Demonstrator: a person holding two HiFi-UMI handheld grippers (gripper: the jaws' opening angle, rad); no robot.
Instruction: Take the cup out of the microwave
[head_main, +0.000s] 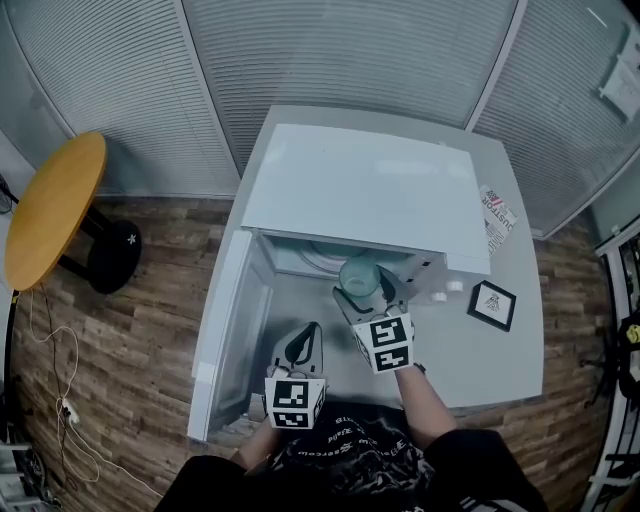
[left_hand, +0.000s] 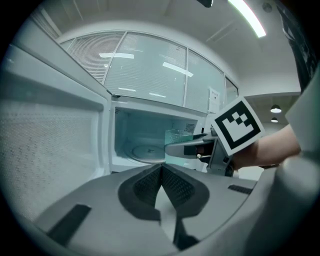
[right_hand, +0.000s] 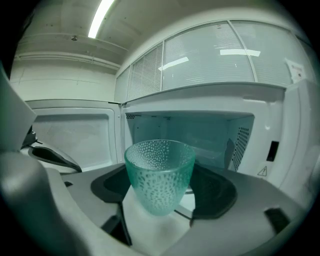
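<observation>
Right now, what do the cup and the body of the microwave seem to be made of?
The cup is probably glass, possibly clear plastic: it is pale green and translucent, with a raised dotted texture on its wall. The microwave looks like white painted sheet metal, smooth and rather matt; its inner side wall has punched vent holes.

You are looking down at a white worktop (head_main: 510, 360) standing on a wood-plank floor (head_main: 130, 400). On its right side a small black-framed card (head_main: 492, 304) is lying near a printed leaflet (head_main: 497, 218). To your left a round yellow table (head_main: 55, 205) is standing on a black base (head_main: 112, 255), and a thin cable (head_main: 60, 400) is trailing across the floor. Slatted blinds (head_main: 350, 50) are covering the walls behind.
</observation>
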